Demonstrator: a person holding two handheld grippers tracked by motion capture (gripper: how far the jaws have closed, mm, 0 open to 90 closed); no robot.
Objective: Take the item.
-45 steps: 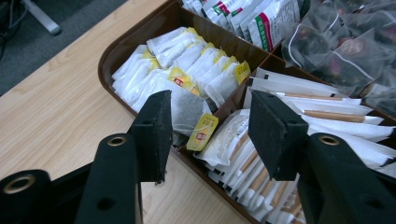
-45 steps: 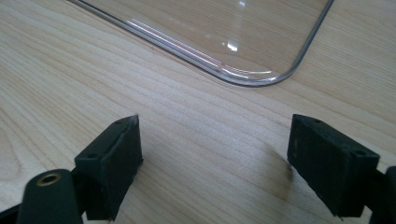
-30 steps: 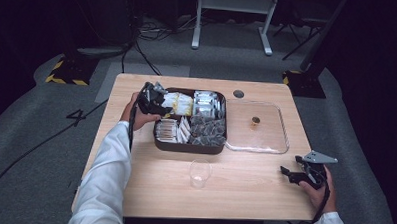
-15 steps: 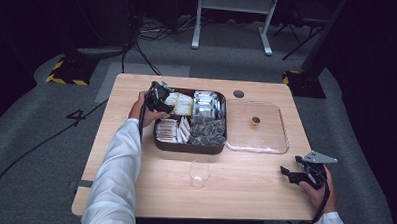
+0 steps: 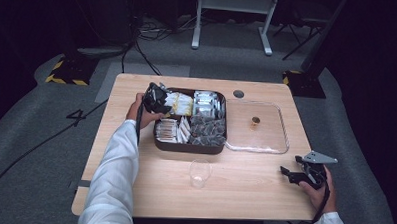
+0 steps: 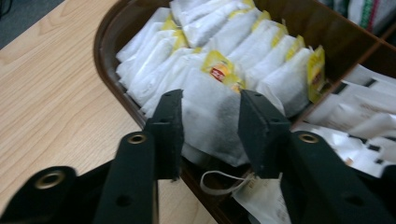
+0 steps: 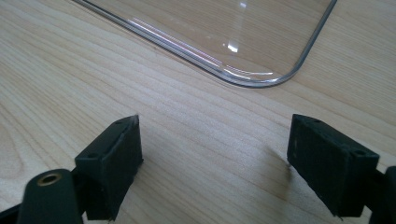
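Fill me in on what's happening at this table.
A person is working a claw in each hand. The left claw is at the far-left compartment of the dark tray, its jaws either side of a white tea bag and just been closing on it; whether the pads press it yet is hard to tell. The right claw rests open over bare table, near the corner of the clear lid. An empty glass stands in front of the tray.

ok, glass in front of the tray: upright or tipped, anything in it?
Upright and seemingly empty. In the high view the glass stands on its base on the table, rim up, wood showing through it.
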